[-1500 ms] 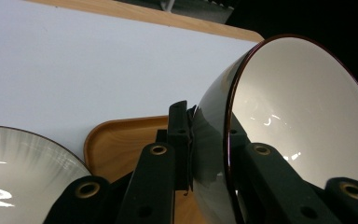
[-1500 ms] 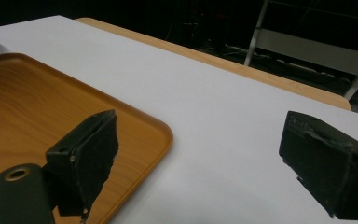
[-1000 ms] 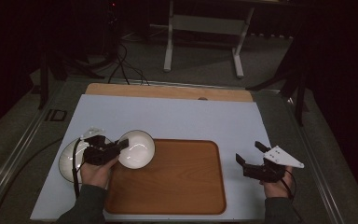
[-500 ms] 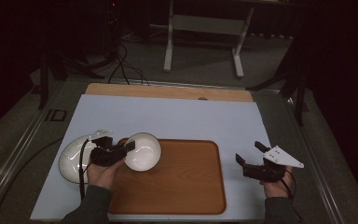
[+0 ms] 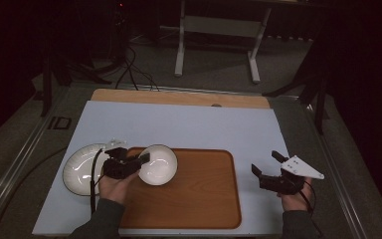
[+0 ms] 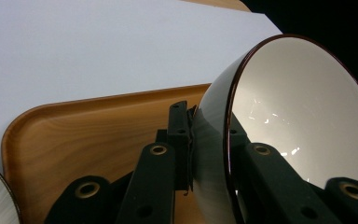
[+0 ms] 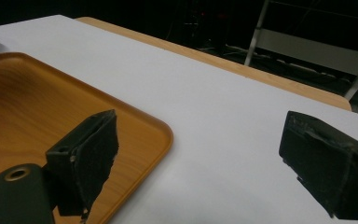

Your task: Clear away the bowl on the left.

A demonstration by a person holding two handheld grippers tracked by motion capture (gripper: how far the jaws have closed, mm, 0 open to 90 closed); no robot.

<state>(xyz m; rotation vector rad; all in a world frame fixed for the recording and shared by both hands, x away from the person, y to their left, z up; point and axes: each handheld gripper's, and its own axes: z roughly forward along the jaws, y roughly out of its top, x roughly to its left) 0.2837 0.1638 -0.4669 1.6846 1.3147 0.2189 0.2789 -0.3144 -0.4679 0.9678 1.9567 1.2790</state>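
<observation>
Since the earlier frames, the bowl point(image 5: 157, 165) has been carried rightward from beside the plate point(image 5: 81, 168) to above the left end of the tray point(image 5: 199, 199). Its rim is clamped between the jaws of the left tool point(image 5: 138, 162), one jaw inside the wall and one outside, and the bowl is tilted. Bare tray surface is left to its right. The right tool point(image 5: 269, 164) is held with jaws wide apart past the tray's right edge, over clear white tabletop point(image 5: 189, 124).
</observation>
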